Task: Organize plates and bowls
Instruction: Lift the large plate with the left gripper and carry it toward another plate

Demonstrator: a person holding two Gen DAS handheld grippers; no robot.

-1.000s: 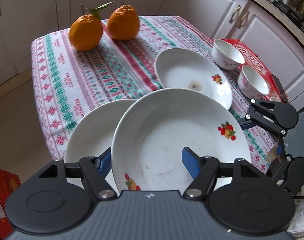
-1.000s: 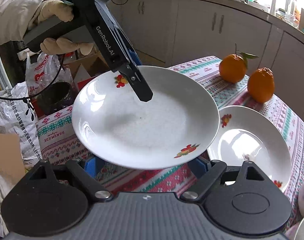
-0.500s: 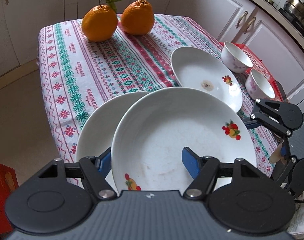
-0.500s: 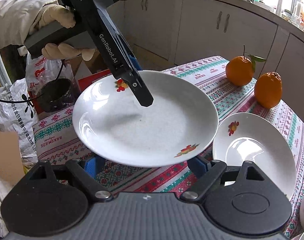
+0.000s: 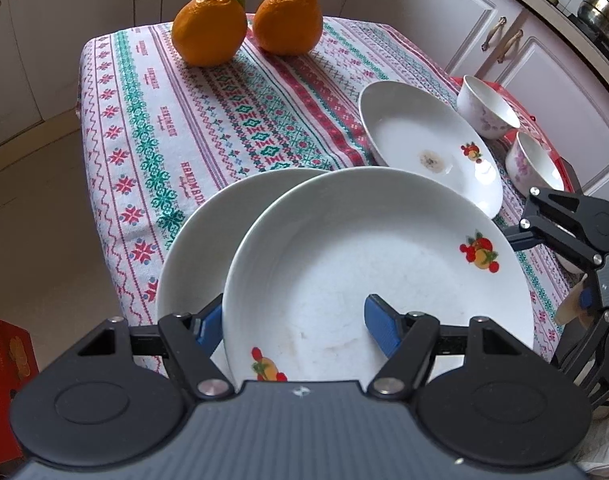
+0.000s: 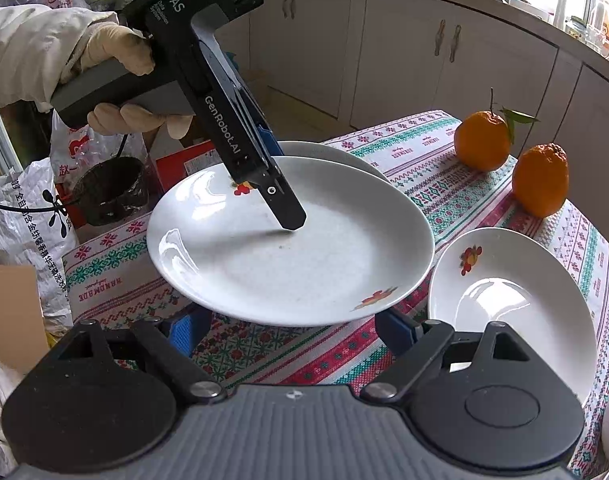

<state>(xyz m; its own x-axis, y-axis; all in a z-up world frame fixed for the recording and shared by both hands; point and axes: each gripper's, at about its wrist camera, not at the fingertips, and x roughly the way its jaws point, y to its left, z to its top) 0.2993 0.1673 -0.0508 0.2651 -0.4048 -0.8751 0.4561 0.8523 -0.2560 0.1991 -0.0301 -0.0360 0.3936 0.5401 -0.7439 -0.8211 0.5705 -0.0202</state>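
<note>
My left gripper (image 5: pixel 292 320) is shut on the near rim of a white fruit-print plate (image 5: pixel 368 264) and holds it above the patterned tablecloth (image 5: pixel 176 128). The held plate (image 6: pixel 288 240) and left gripper (image 6: pixel 276 188) also show in the right wrist view. A second white plate (image 5: pixel 200 236) lies under it at the table's near corner, partly hidden. A third plate (image 5: pixel 424 140) with a brown stain lies to the right; it also shows in the right wrist view (image 6: pixel 512 304). My right gripper (image 6: pixel 292 328) is open and empty, just below the held plate's edge.
Two small floral bowls (image 5: pixel 486 106) (image 5: pixel 534 164) stand on a red box (image 5: pixel 540 128) at the right. Two oranges (image 5: pixel 208 28) (image 5: pixel 288 18) sit at the table's far end. White cabinets (image 6: pixel 444 56) ring the room. Bags and boxes (image 6: pixel 28 216) lie on the floor.
The left gripper has carried the held plate forward and lower over the table, over the second plate. The right gripper has stayed open close beneath the plate's edge.
</note>
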